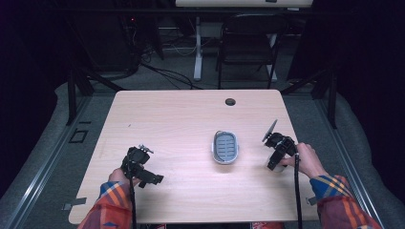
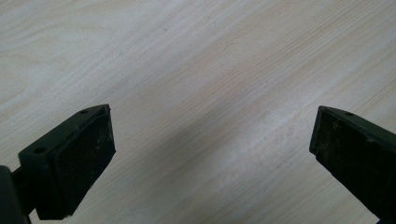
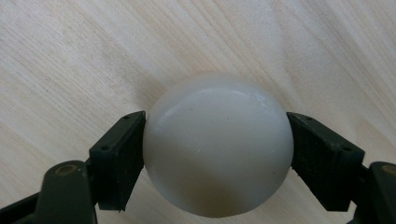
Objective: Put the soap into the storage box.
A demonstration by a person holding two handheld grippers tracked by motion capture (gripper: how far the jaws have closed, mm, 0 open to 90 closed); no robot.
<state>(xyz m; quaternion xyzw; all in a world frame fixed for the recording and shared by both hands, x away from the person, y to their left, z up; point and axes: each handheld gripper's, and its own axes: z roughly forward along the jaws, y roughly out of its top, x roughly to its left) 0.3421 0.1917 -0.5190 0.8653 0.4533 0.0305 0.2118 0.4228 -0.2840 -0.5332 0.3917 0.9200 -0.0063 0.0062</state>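
The right tool (image 3: pixel 217 163) is clamped on a white ball (image 3: pixel 218 145) at the right of the high view, beside the grey tray (image 1: pixel 224 147) at center. Judging by this, lifting straight with steady squeeze should keep the smooth ball from slipping. The left tool (image 2: pixel 212 154) stands apart, empty, over the tabletop (image 2: pixel 196 60).

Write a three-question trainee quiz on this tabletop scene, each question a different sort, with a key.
1. True or false: the left tongs are shut on a white object.
2. What do the right tongs grip? A) a sponge B) a smooth white rounded object C) a cable
3. Fill in: the grey tray sits on the wooden table, between the two ____.

Key: 1 false, they are open over bare wood; 2 B; 3 tongs.
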